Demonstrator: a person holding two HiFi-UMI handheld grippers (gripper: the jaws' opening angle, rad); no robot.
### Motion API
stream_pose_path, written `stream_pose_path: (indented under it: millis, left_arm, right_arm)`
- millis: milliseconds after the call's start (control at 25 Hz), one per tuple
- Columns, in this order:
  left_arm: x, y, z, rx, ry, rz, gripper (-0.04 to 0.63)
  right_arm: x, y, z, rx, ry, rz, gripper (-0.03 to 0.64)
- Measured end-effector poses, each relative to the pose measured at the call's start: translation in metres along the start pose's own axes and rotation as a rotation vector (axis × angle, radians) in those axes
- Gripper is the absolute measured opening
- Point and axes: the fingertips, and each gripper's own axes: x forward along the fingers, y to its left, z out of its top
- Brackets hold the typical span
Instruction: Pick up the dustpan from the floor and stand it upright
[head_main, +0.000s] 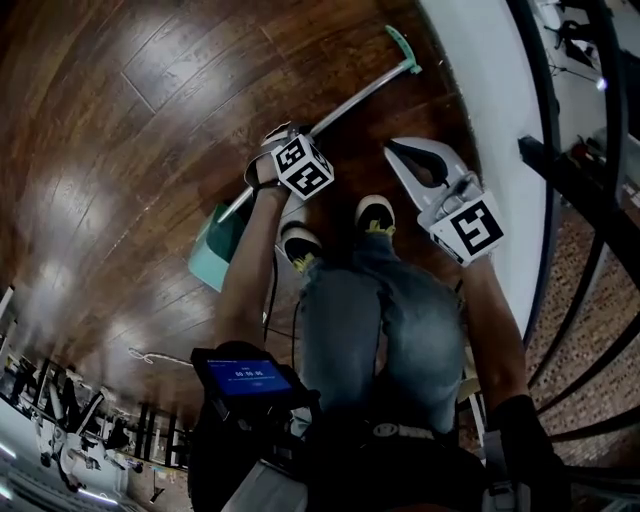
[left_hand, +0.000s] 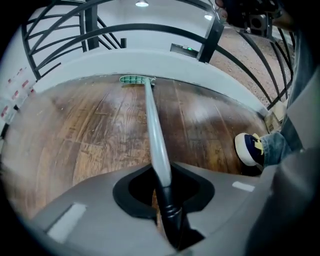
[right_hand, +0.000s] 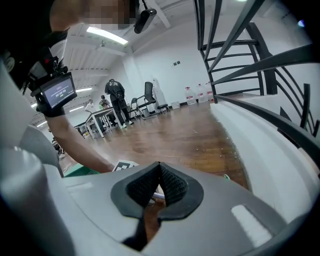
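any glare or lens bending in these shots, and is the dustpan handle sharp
Head view: pale glare patches on the wooden floor, boards bowed by the wide lens, dustpan handle sharp. Left gripper view: dark corners, railing curved, the handle soft close to the jaws. Right gripper view: ceiling strip light blown out.

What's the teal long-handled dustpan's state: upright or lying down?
Lying down: the teal long-handled dustpan and its grey handle stretch flat along the wooden floor.
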Motion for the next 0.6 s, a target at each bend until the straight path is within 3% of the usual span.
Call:
stream_pose_path:
  millis: [120,240,440,600]
  left_arm:
    - [-0.014,0.002,0.017,-0.042,-0.007,0.031,0.066]
    - [-0.065,0.015,0.034,-0.083,-0.072,0.113,0.057]
    - [-0.203,0.06,0.025,-0.231,-0.25,0.322,0.052]
    - [-0.32,0.068,0.001,-0.33,-0.397,0.479,0.044]
  right_arm:
    - [-0.027,-0.006,0.015,-0.019,-0.037,-0.02,0.003]
    - [-0.049,0.0,0.043,-0.029,-0.063,-0.028,0.003]
    - [-0.06,0.057,0.113,-0.025,-0.109,0.014,0.003]
    - [-0.074,0.122,0.179,-0.051,-0.181,0.087,0.003]
